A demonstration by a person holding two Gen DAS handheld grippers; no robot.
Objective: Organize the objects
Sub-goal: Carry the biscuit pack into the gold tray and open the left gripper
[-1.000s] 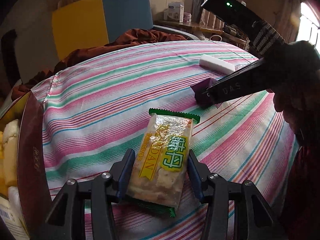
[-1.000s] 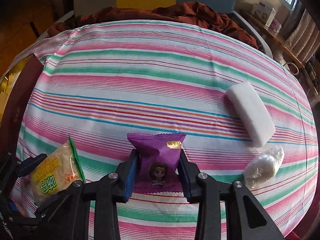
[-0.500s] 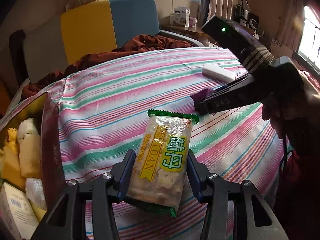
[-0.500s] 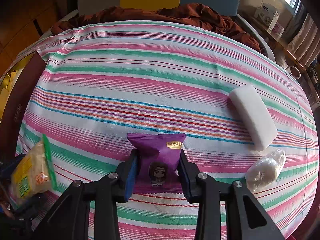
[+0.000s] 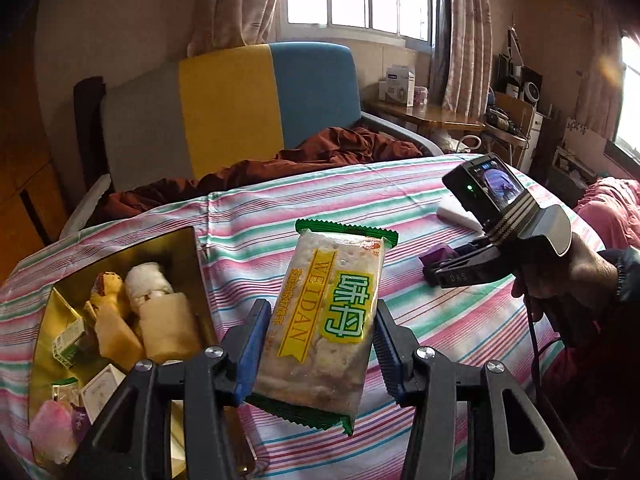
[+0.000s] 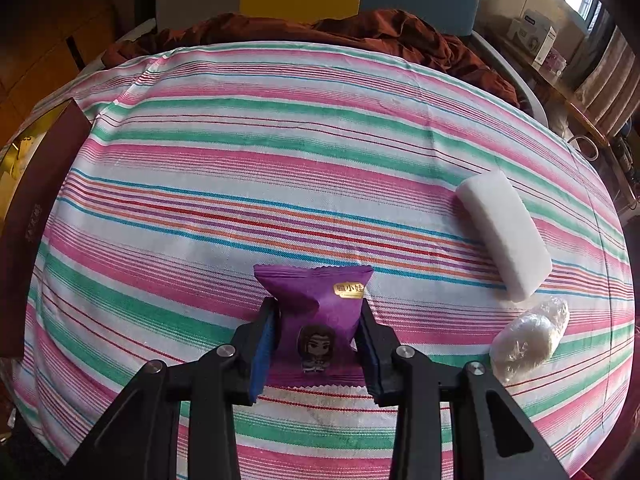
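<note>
Left gripper [image 5: 318, 354]: jaws clamped on a cracker packet [image 5: 324, 324], held in the air beside the open box [image 5: 44, 364], not yet inside.
Right gripper [image 6: 316, 350]: jaws closed on a purple snack pouch [image 6: 316, 312] that rests on the striped tablecloth [image 6: 240, 184].
Box: gold-lined, at the table's left edge; holds wrapped rolls, small cartons and a pink item, loosely heaped.
Outstanding: both held packets; a white block [image 6: 504, 232] and a clear-wrapped lump [image 6: 528, 336], lying close together at the right of the cloth.
Progress, by estimate: past halfway, four items left to box.
</note>
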